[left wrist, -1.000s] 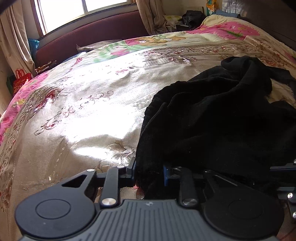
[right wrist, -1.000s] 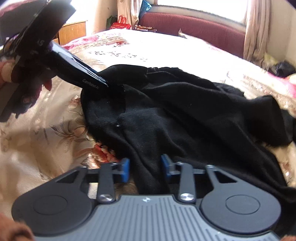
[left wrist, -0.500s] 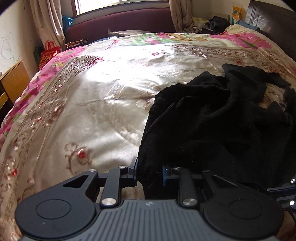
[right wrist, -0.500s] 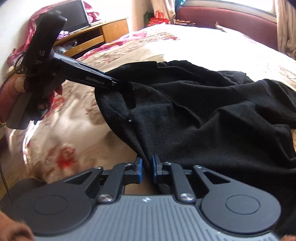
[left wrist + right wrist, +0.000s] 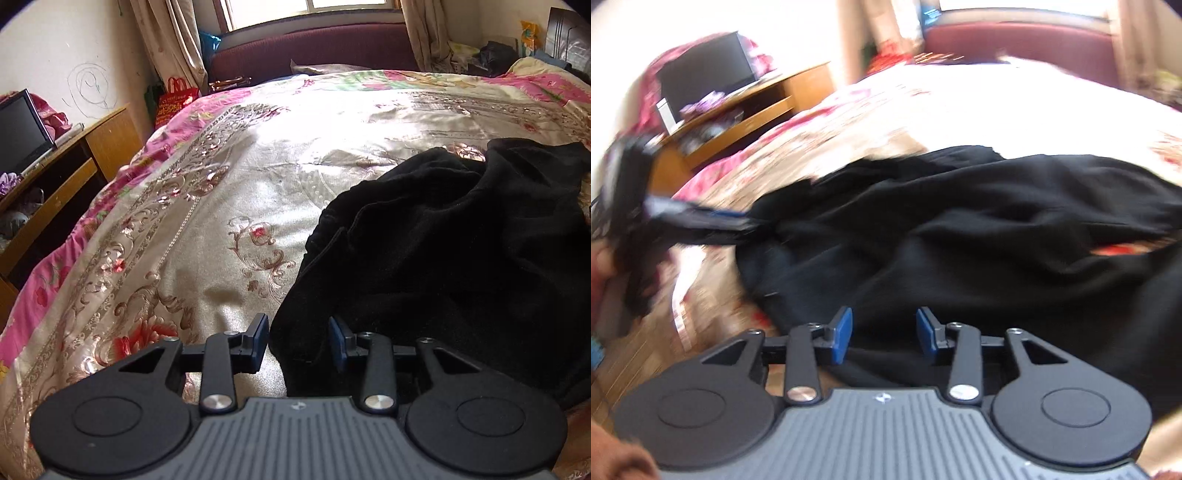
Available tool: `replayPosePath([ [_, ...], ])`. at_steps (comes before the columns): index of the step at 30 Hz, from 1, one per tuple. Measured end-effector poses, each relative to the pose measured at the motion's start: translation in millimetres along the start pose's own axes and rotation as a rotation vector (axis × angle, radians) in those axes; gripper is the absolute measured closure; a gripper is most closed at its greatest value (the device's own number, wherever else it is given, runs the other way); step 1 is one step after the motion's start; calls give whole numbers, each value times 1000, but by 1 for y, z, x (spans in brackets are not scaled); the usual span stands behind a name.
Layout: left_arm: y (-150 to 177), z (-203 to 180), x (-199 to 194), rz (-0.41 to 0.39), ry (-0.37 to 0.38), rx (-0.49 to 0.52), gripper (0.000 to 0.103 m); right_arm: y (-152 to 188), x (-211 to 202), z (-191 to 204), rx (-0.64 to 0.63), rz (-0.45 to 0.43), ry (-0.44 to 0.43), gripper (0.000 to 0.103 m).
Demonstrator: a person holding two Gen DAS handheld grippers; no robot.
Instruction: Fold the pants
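The black pants lie crumpled on the right of the floral bedspread. My left gripper is at their near left edge; its jaws are opening, with cloth between the blue pads but not pinched. In the blurred right wrist view the pants spread across the middle. My right gripper is over their near hem, its jaws also opening, and the cloth is loose between them. The left gripper shows there at the pants' left edge, held by a hand.
A wooden desk with a dark monitor stands left of the bed. A maroon bench under the window runs along the far side. Curtains, a red bag and clutter fill the far corners. Wooden floor shows below the bed edge.
Both grippers were shut on the pants' edge and dragged it toward the near side of the bed. Now both pairs of jaws have spread apart. Both views have swung left; the desk shows.
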State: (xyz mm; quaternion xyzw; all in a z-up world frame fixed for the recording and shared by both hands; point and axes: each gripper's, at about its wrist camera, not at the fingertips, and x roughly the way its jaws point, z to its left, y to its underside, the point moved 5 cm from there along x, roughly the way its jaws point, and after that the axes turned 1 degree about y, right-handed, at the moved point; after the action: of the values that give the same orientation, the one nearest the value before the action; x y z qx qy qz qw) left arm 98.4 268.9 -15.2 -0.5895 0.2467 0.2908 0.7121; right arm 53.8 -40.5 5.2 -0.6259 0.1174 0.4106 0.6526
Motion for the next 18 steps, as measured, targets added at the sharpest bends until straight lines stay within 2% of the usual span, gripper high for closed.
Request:
replayPosePath([
  [2, -5, -6, -14, -49, -30, 7, 53, -1, -17, -44, 91, -39, 93, 63],
  [4, -9, -18, -27, -89, -16, 6, 52, 2, -32, -91, 171, -66, 216, 62],
  [6, -14, -36, -36, -108, 33, 18, 49, 6, -49, -146, 280, -84, 356, 61],
  [10, -22, -97, -39, -119, 175, 55, 47, 18, -71, -250, 532, -103, 514, 58],
  [14, -24, -160, -29, -98, 295, 97, 45, 30, -83, -320, 719, -138, 550, 54],
  [18, -23, -210, -16, -46, 370, 133, 45, 29, -58, -354, 824, -152, 500, 52],
])
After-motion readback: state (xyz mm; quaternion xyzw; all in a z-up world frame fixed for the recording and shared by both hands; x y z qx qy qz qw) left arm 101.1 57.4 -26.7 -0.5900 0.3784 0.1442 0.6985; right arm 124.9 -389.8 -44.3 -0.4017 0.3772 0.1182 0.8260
